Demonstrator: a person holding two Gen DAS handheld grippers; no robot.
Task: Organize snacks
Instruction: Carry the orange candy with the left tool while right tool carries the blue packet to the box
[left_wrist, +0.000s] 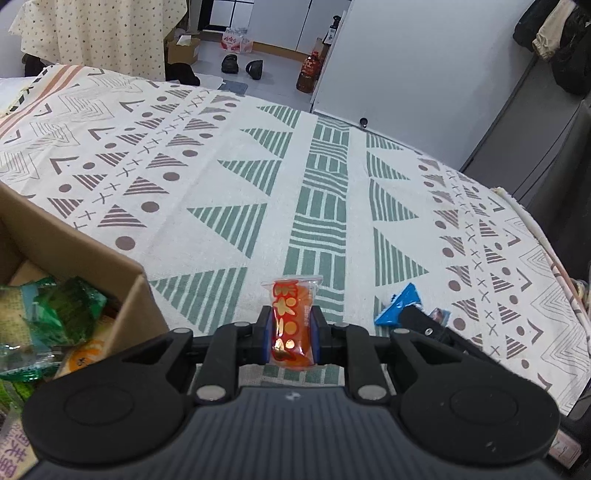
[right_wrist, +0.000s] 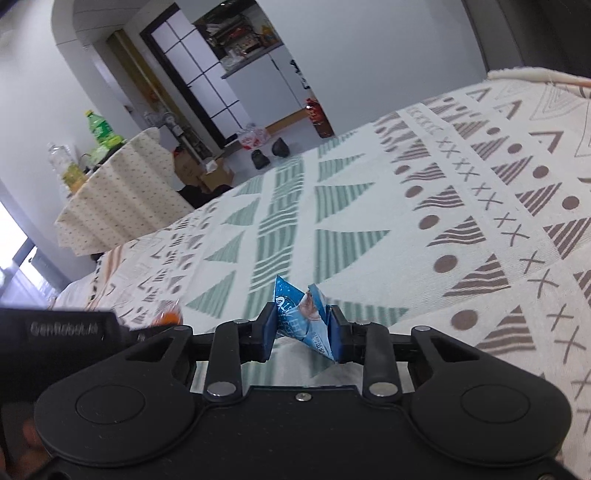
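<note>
A patterned cloth (left_wrist: 258, 177) of green and brown triangles covers the bench; shoes (left_wrist: 242, 66) lie on the floor at upper centre. The left tool (left_wrist: 291, 332) pinches an orange snack packet (left_wrist: 293, 325) beside a cardboard box (left_wrist: 122, 291); the right tool (right_wrist: 303, 328) pinches a blue snack packet (right_wrist: 301, 317).

right gripper (right_wrist: 303, 326) | jaws pinch blue snack packet (right_wrist: 306, 317) | above patterned cloth (right_wrist: 424, 206)
</note>
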